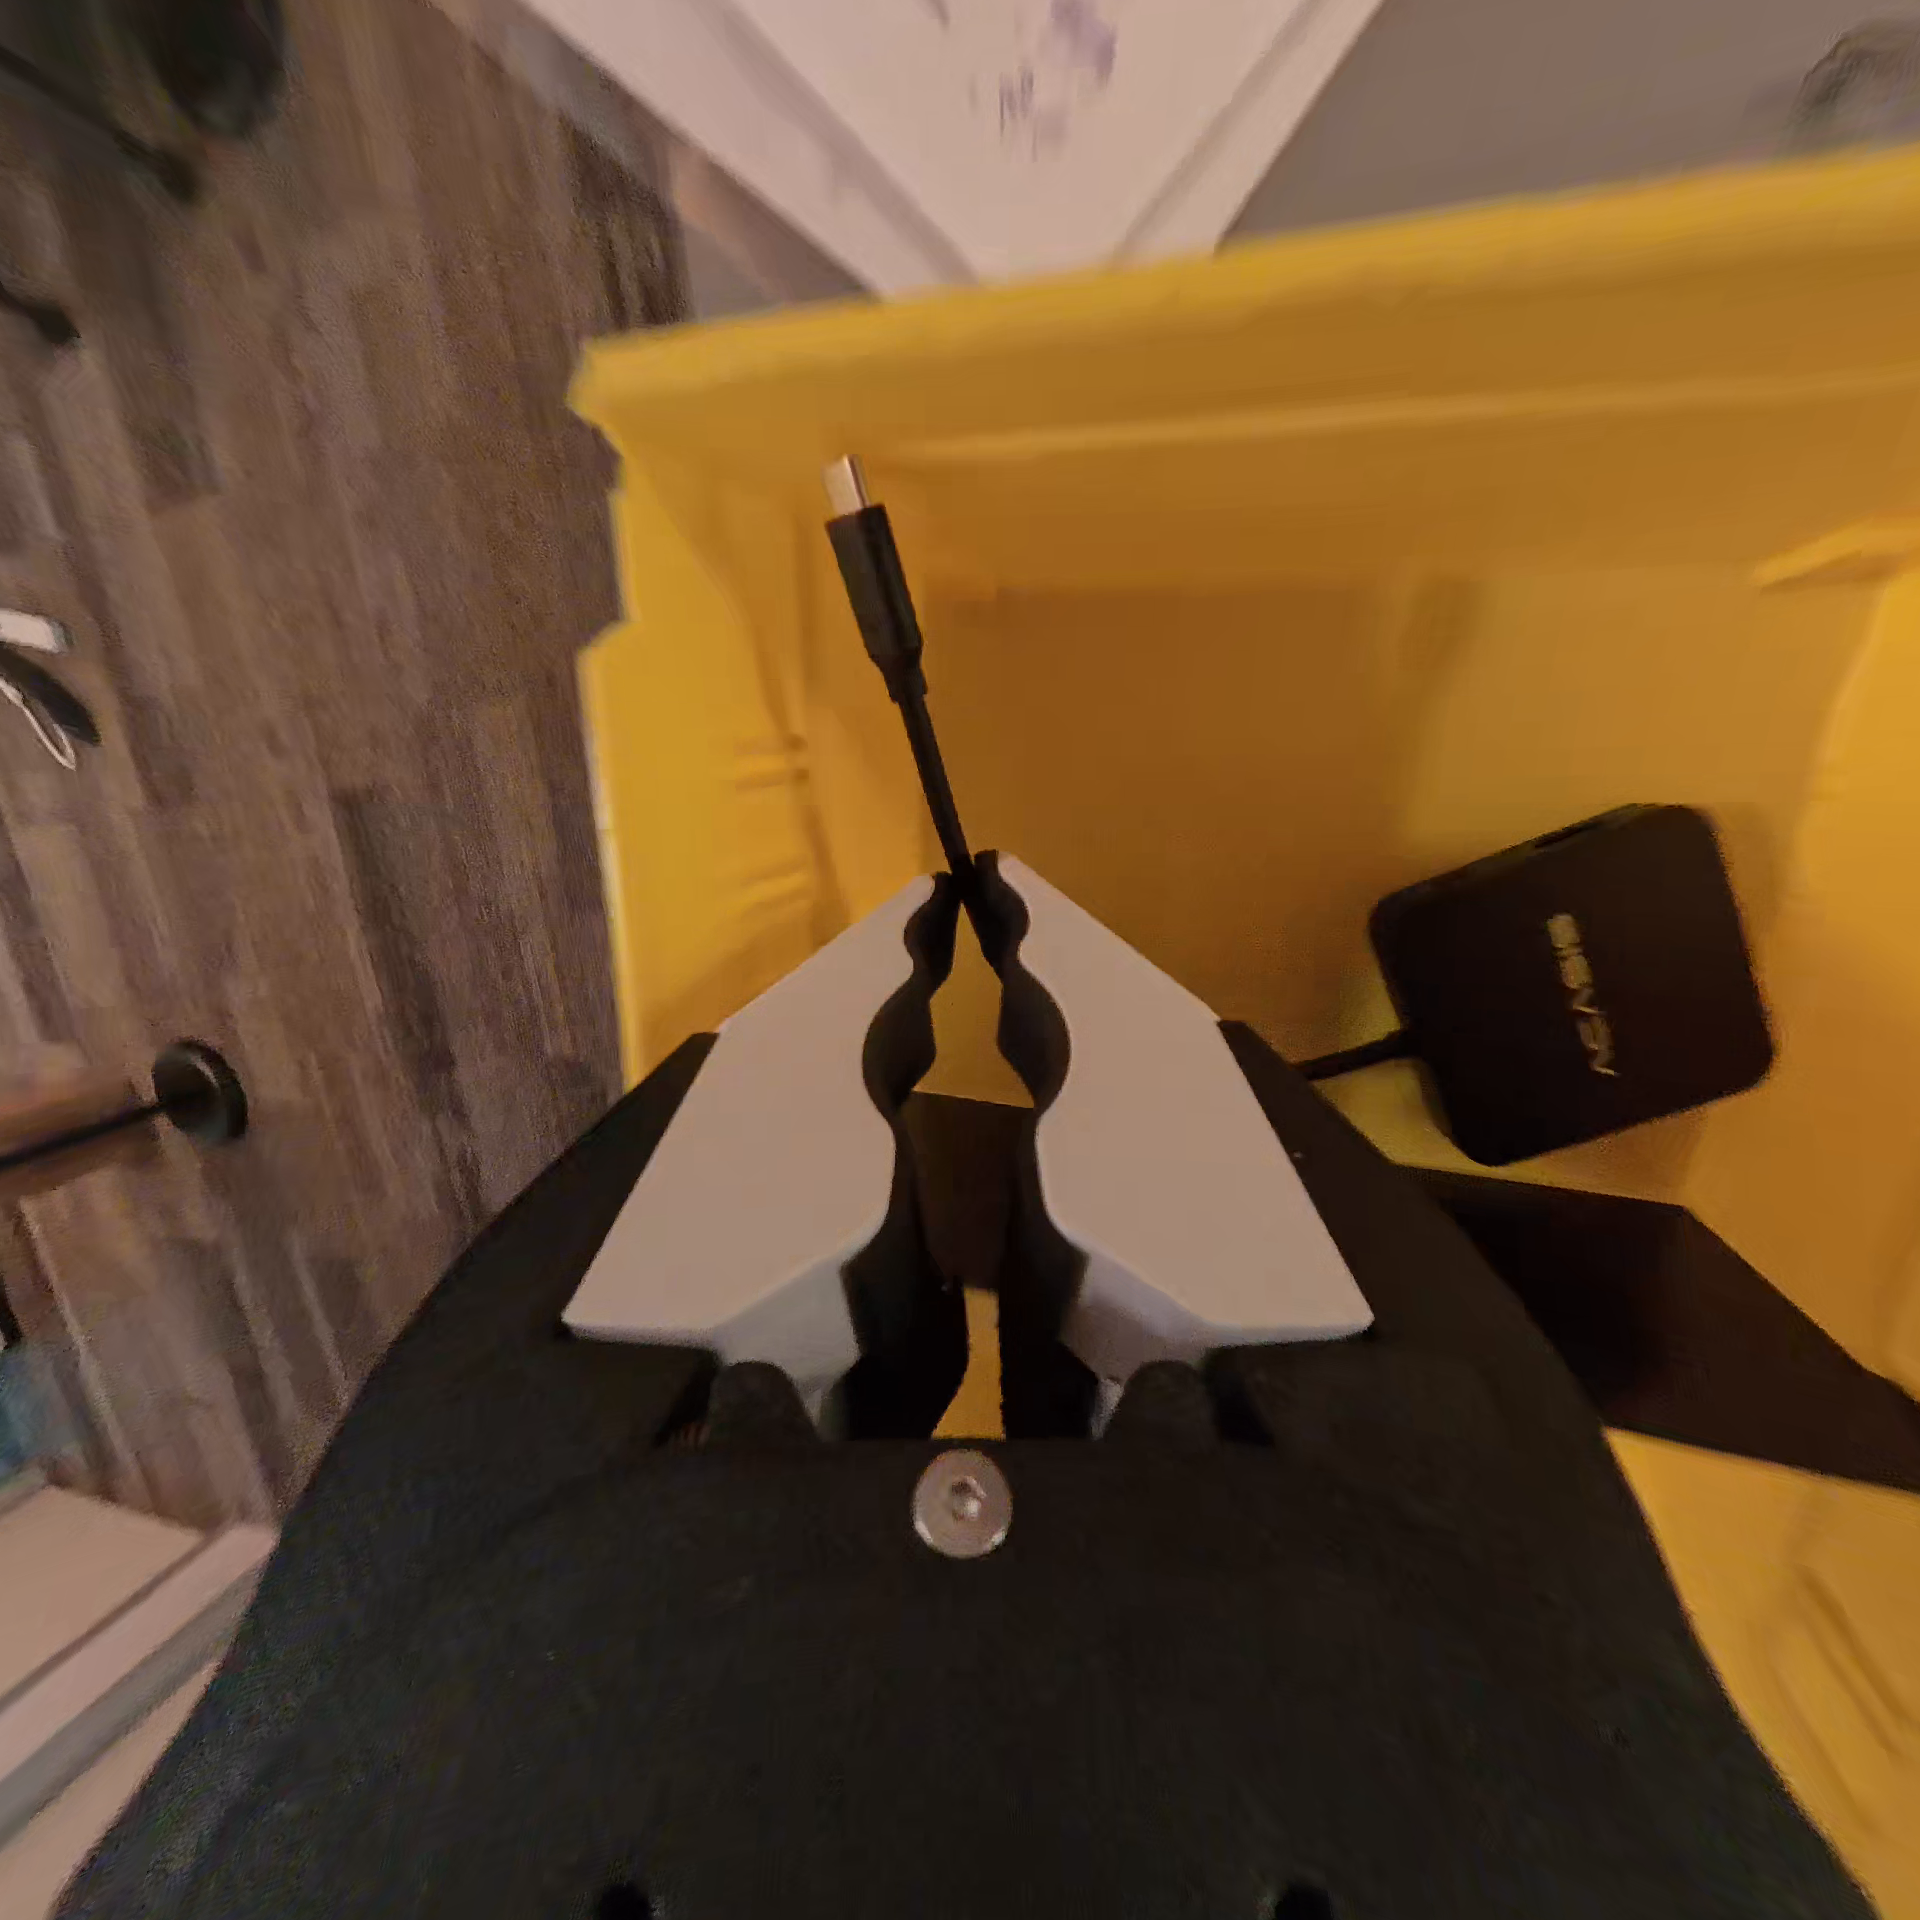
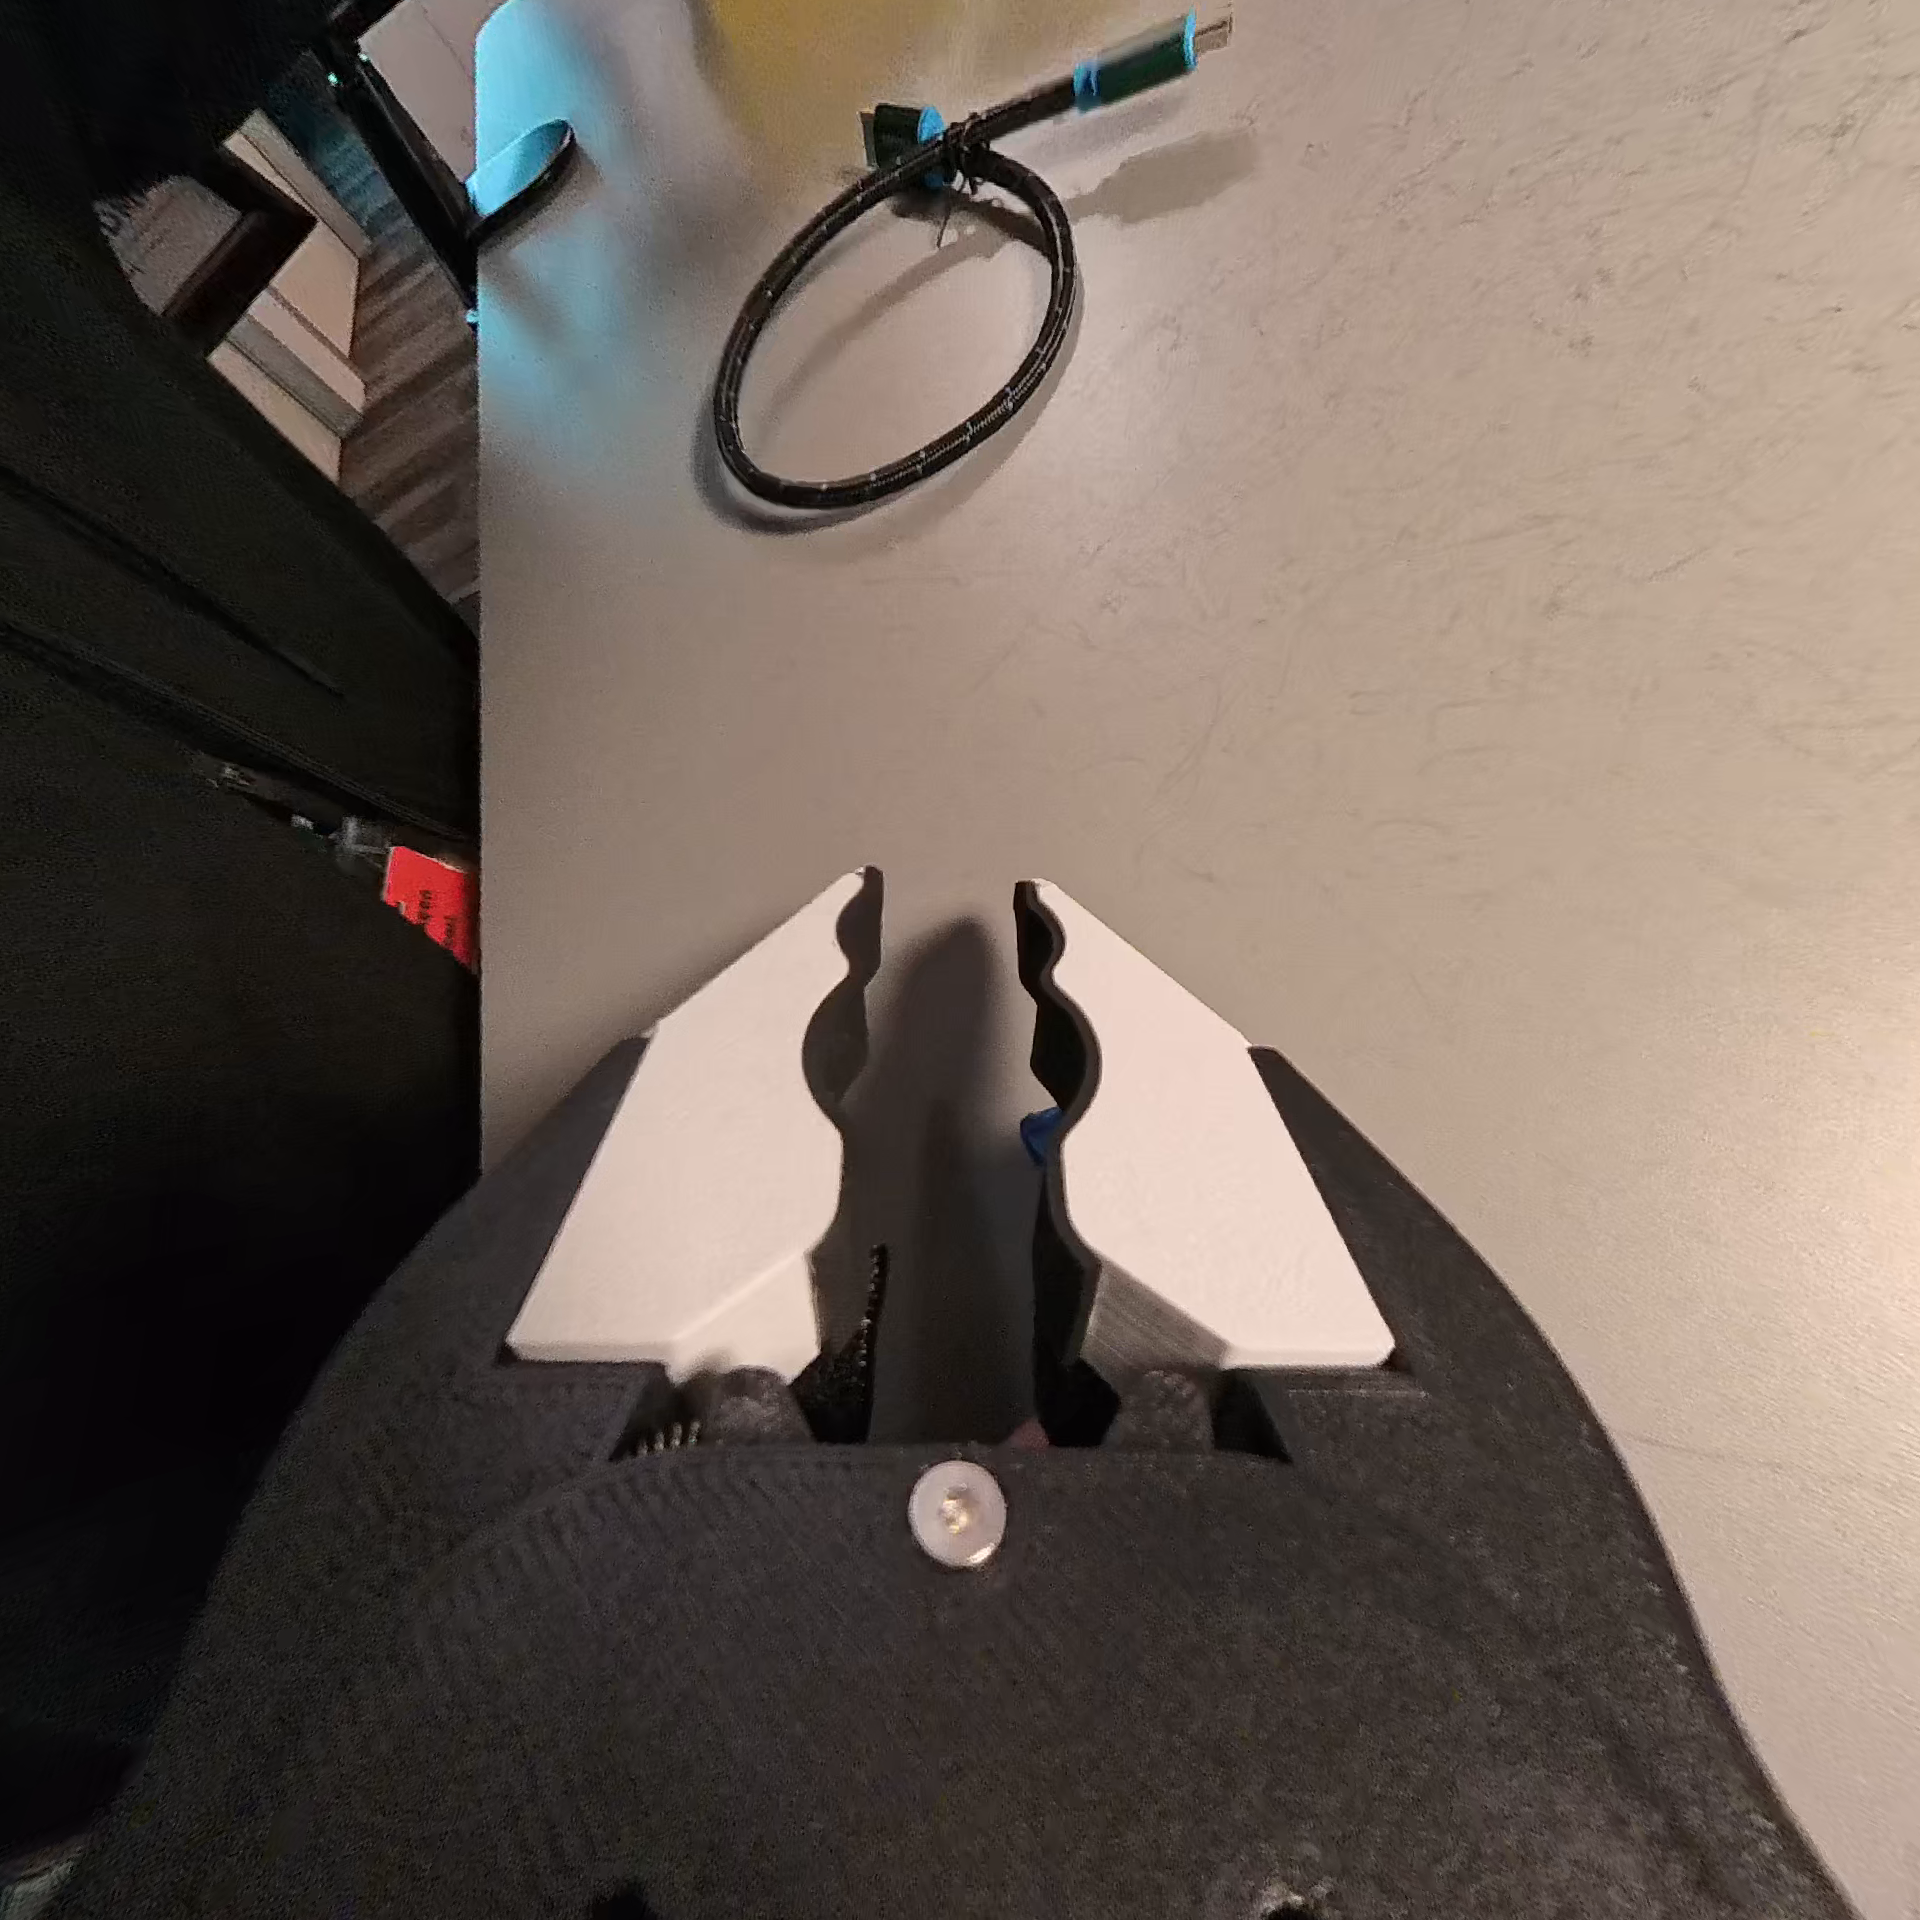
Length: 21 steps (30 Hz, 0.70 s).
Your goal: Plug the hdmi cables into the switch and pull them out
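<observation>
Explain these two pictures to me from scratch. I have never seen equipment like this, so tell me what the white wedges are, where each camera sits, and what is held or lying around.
The white wedges are the two fingers of a hand-held gripper; a person carries one in each hand, with a camera on each looking forward along its fingers.

In the left wrist view, the left gripper is pinching a thin black cable whose plug points away, above a yellow bin. A black switch box lies inside the bin.

In the right wrist view, the right gripper is open and empty over a grey table. Farther off lies a coiled braided cable with blue-trimmed plugs.
</observation>
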Tool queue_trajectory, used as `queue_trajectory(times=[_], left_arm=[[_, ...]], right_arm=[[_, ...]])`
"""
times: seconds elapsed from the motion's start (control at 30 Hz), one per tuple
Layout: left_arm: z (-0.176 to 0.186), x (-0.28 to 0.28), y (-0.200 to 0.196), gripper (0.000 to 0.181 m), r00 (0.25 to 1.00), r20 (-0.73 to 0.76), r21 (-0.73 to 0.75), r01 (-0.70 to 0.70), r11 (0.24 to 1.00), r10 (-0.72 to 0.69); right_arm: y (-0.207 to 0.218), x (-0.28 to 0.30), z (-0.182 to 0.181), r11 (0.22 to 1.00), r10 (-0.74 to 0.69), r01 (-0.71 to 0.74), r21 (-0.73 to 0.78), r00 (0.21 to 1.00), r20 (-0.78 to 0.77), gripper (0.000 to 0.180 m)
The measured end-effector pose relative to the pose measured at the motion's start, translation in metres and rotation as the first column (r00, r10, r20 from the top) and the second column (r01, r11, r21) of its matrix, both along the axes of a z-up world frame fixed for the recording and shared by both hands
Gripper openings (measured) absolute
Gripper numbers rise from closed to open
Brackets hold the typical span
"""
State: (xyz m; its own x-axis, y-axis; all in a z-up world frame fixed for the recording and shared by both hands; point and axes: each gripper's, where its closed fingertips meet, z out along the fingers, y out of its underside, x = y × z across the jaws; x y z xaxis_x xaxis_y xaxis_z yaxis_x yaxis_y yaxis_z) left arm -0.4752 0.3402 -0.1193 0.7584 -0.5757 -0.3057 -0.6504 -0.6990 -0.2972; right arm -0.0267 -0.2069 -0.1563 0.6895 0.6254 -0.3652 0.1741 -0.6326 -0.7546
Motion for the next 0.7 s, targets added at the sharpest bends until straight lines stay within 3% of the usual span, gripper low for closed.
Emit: queue_trajectory(times=[0.03,0.17,0.33,0.5,0.6,0.7], left_arm=[[0.017,0.005,0.0,0.005,0.999,0.029,0.051,0.012,0.999,-0.013],[0.1,0.027,-0.008,0.005,0.992,0.087,0.303,0.06,0.951,-0.09],[0.21,0.067,-0.04,0.005,0.972,0.051,0.596,0.156,0.788,-0.23],[0.281,0.128,-0.099,0.005,0.907,0.041,0.716,0.265,0.646,-0.418],[0.295,0.184,-0.149,0.005,0.787,0.172,0.715,0.315,0.624,-0.593],[0.29,0.251,-0.212,0.004,0.566,0.34,0.684,0.399,0.611,-0.751]], right_arm=[[0.0,0.0,0.001,1.0,0.001,-0.001,-0.001,1.0,-0.007,0.027],[-0.001,-0.001,0.004,1.0,0.01,-0.009,0.013,1.0,-0.02,0.028],[0.0,-0.003,0.01,0.997,0.027,-0.026,0.07,1.0,-0.01,0.033],[0.02,-0.008,0.026,0.975,0.018,-0.026,0.221,0.999,0.037,0.044],[0.052,-0.015,0.046,0.948,-0.02,0.0,0.318,0.998,0.059,0.056],[0.091,-0.028,0.075,0.903,-0.054,0.03,0.429,0.998,0.042,0.071]])
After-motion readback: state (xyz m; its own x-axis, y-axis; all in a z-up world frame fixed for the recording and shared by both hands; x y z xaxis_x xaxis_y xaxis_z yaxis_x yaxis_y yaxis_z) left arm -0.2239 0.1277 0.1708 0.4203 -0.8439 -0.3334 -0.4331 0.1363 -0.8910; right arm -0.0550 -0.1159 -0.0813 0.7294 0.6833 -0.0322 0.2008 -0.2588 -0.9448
